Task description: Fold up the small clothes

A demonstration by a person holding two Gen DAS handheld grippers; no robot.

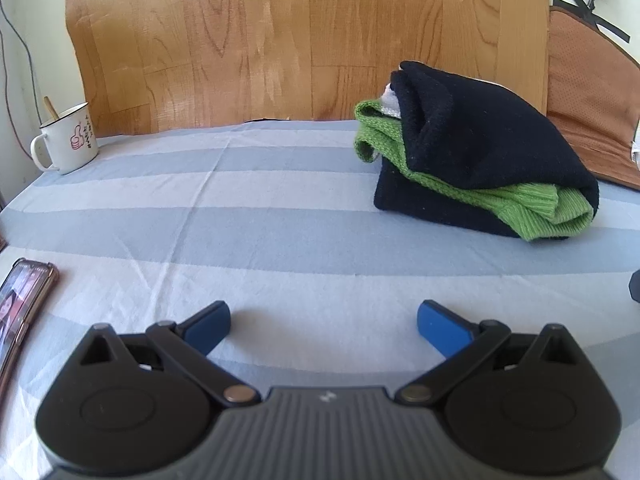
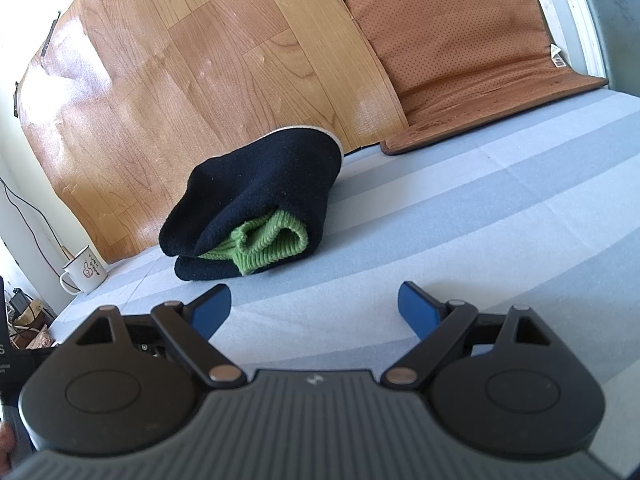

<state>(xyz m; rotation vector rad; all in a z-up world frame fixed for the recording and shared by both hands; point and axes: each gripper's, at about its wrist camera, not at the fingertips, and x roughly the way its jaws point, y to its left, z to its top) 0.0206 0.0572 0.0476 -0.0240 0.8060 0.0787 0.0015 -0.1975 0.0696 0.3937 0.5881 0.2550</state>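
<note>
The folded bundle (image 1: 480, 152) (image 2: 256, 216), black knit wrapped around green knit, lies on the striped sheet (image 1: 280, 220) (image 2: 480, 200) close to the wood-pattern board (image 1: 280, 40). The left gripper (image 1: 323, 322) and right gripper (image 2: 314, 305) each hover short of it, jaws spread wide, holding nothing. 1 enamel mug (image 1: 66, 140) stands at the sheet's far left.

Both wrist views ride low over the striped sheet (image 1: 280, 216), sharing the folded bundle (image 1: 480, 152) at one and eleven o'clock.
</note>
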